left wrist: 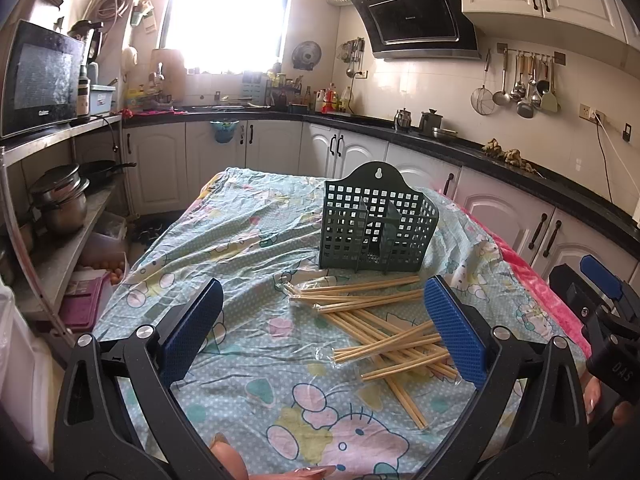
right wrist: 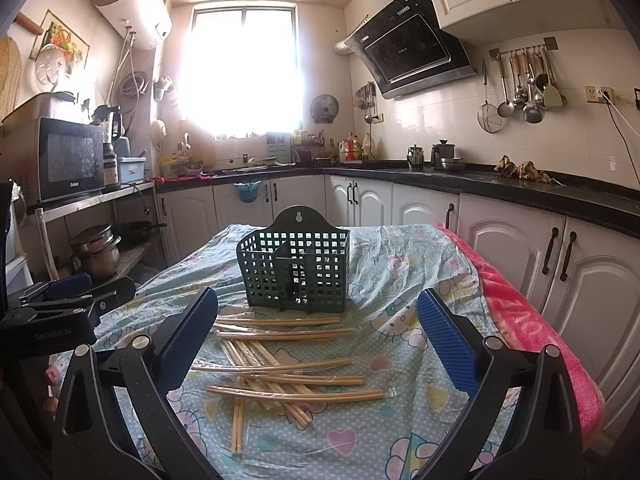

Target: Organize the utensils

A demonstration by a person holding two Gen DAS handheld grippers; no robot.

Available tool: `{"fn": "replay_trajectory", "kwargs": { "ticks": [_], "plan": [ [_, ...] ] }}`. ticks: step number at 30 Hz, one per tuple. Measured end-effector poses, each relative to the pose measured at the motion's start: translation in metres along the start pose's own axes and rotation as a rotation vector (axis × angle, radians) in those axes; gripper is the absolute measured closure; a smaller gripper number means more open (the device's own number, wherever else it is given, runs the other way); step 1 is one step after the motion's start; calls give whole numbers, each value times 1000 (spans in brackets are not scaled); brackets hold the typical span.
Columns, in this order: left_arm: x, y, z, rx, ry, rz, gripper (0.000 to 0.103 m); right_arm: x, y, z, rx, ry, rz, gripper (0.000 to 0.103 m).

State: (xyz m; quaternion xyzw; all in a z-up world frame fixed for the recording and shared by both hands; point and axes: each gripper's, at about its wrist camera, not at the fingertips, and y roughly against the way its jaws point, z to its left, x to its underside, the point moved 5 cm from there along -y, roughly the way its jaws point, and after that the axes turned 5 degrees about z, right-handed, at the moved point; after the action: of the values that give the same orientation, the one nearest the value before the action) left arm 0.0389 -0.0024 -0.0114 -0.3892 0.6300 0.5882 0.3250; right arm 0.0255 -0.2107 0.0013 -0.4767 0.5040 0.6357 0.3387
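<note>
Both your claws are spread wide and empty: the left claw point(left wrist: 324, 328) and the right claw point(right wrist: 318, 336). The wrapped chopsticks point(right wrist: 280, 364) lie scattered on the bench point(right wrist: 400, 420) just before the green holder point(right wrist: 296, 268), mostly crosswise to your right claw, which looks nearer and centred on them.
</note>
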Motion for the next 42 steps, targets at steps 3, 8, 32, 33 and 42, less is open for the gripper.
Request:
{"fn": "replay_trajectory", "kwargs": {
  "ticks": [3, 8, 32, 33, 42],
  "plan": [
    [0, 0, -1, 3, 0, 1, 10, 0, 0, 0, 0, 2, 0, 6],
    [0, -1, -2, 5, 5, 6, 10, 0, 0, 0, -3, -1, 1, 6],
    [-12, -15, 31, 25, 84, 33, 10, -26, -21, -9, -60, 1, 55, 6],
    [-14, -16, 33, 22, 89, 35, 10, -29, -22, -10, -62, 4, 56, 6],
    [-41, -31, 48, 4, 107, 32, 10, -55, -55, -13, -90, 10, 88, 6]
  ]
}}
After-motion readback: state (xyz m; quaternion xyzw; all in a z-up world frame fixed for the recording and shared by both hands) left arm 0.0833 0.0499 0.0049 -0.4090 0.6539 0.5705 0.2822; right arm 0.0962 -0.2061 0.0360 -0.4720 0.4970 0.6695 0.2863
